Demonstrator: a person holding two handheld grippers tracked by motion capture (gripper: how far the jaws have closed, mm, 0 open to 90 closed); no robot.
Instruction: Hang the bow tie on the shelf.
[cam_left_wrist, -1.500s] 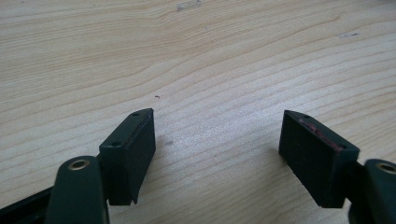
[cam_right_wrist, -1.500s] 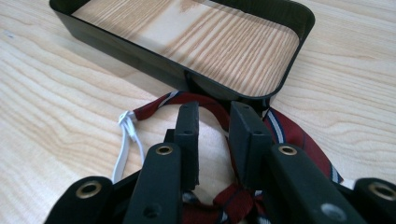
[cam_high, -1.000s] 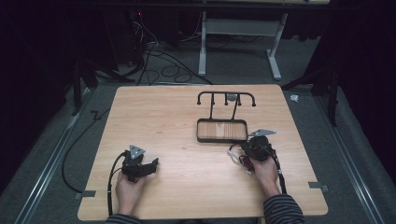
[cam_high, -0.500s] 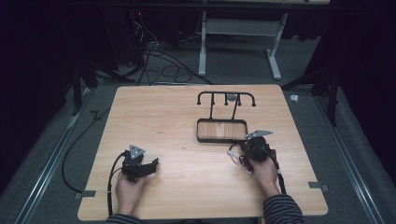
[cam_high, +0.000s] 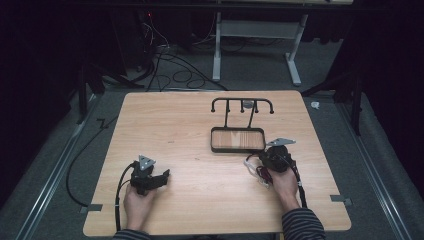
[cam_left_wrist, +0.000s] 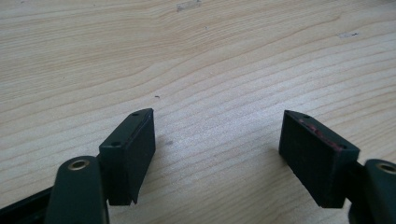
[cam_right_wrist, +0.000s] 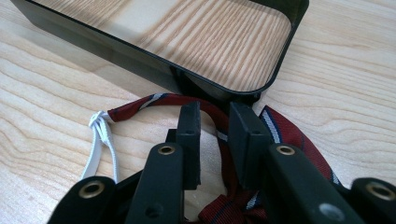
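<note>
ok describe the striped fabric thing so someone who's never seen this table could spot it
On the light wooden table, find the black rectangular tray with a hook rail. At its near right corner, beside the right gripper, lies a dark red strip of cloth with navy and white stripes. Nothing else there is red or soft, and a white elastic loop trails from one end.

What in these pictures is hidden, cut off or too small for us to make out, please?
- Striped tie: the right gripper covers its middle, so a firm grip cannot be confirmed, and the right gripper view's bottom edge cuts off the rest.
- Small grey object on the black rack: too small in the high view to identify.
- Left gripper: its body lies past the left gripper view's bottom edge.
</note>
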